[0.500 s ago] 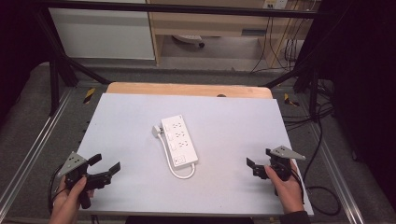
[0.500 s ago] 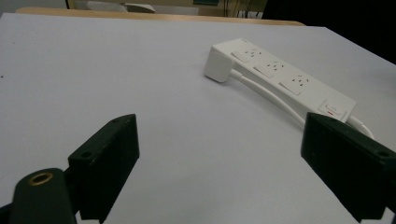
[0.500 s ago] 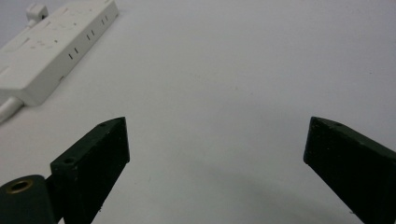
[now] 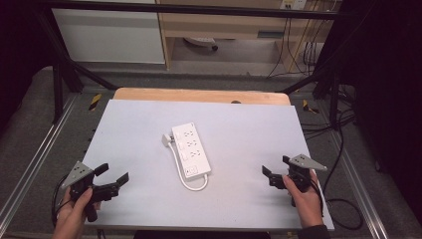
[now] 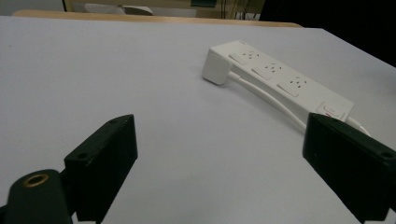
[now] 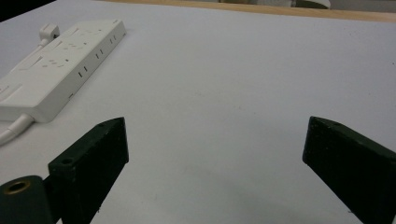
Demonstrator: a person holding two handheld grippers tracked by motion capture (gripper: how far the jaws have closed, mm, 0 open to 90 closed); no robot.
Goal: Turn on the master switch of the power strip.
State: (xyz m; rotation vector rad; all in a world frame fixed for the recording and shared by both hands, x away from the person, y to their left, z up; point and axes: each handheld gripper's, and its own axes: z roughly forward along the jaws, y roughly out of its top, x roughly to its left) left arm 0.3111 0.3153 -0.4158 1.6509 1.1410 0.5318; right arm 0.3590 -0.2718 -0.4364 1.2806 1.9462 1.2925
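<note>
Both grippers parked wide and empty — nothing begun.

My left gripper sits lower left of the high view, my right gripper lower right; the white power strip, its plug tucked beside it, lies untouched at mid-table between them — well apart from each.
</note>
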